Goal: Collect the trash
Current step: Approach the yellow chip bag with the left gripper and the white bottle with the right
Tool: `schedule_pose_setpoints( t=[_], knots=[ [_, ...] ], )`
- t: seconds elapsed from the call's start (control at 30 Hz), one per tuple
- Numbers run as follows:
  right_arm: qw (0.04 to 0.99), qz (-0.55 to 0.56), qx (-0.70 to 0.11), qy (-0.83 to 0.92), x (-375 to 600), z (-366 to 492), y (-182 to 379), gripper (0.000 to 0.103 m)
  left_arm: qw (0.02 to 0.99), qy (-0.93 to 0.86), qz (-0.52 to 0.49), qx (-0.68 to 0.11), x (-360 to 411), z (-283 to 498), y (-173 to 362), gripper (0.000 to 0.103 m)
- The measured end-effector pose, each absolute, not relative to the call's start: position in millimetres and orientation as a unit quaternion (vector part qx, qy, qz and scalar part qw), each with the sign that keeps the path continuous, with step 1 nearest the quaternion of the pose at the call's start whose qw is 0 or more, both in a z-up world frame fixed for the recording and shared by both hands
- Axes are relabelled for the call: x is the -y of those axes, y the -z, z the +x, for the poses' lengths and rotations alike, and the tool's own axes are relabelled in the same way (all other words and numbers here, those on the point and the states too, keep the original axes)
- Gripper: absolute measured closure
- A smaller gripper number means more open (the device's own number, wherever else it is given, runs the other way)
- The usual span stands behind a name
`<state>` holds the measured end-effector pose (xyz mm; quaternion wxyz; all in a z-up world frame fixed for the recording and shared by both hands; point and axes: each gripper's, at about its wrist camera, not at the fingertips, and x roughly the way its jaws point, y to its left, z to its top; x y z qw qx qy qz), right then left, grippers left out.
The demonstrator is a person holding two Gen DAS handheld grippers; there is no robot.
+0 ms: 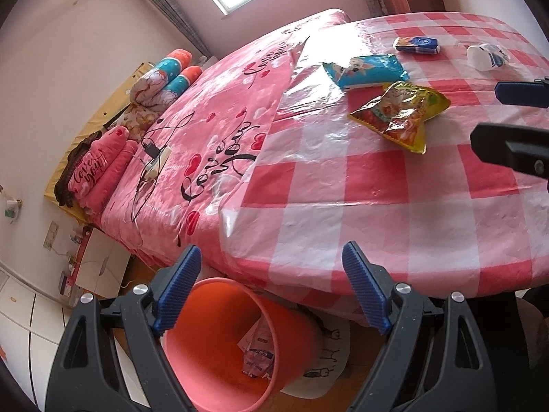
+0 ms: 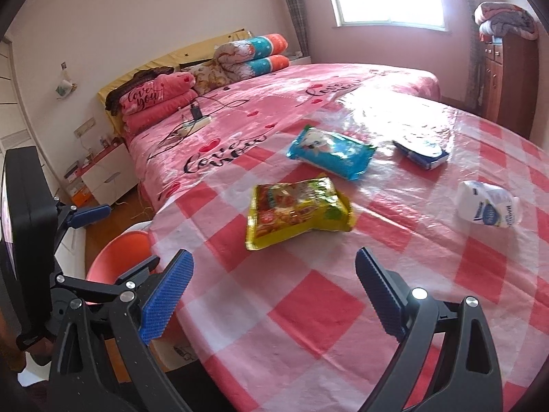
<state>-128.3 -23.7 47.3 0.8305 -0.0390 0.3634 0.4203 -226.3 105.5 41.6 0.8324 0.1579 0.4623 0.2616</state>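
Observation:
On the red-checked table point(image 2: 336, 305) lie a yellow snack bag point(image 2: 295, 213) point(image 1: 399, 115), a blue wipes pack point(image 2: 331, 152) point(image 1: 365, 70), a small blue-white tissue pack point(image 2: 422, 152) point(image 1: 417, 45) and a crumpled white wrapper point(image 2: 489, 204) point(image 1: 487, 55). My left gripper point(image 1: 271, 288) is open and empty above the orange bin point(image 1: 212, 340), which holds some wrappers point(image 1: 257, 346). My right gripper point(image 2: 271, 295) is open and empty over the table, just short of the yellow bag. The left gripper shows at the left of the right wrist view point(image 2: 85, 216).
A pink bed point(image 2: 260, 103) with folded quilts point(image 2: 250, 55) and a power strip with cables point(image 2: 195, 122) lies beyond the table. A white nightstand point(image 2: 103, 175) stands by the bed. A wooden cabinet point(image 2: 504, 79) is at the far right.

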Motion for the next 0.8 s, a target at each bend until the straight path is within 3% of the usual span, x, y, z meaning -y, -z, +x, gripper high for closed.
schedule_pose_setpoints(
  t=[0.8],
  knots=[
    [0.885,-0.036,-0.338,-0.318,83,-89,-42,0.009,0.847,-0.216,0.159,-0.459,-71,-184,-40,0.018]
  ],
)
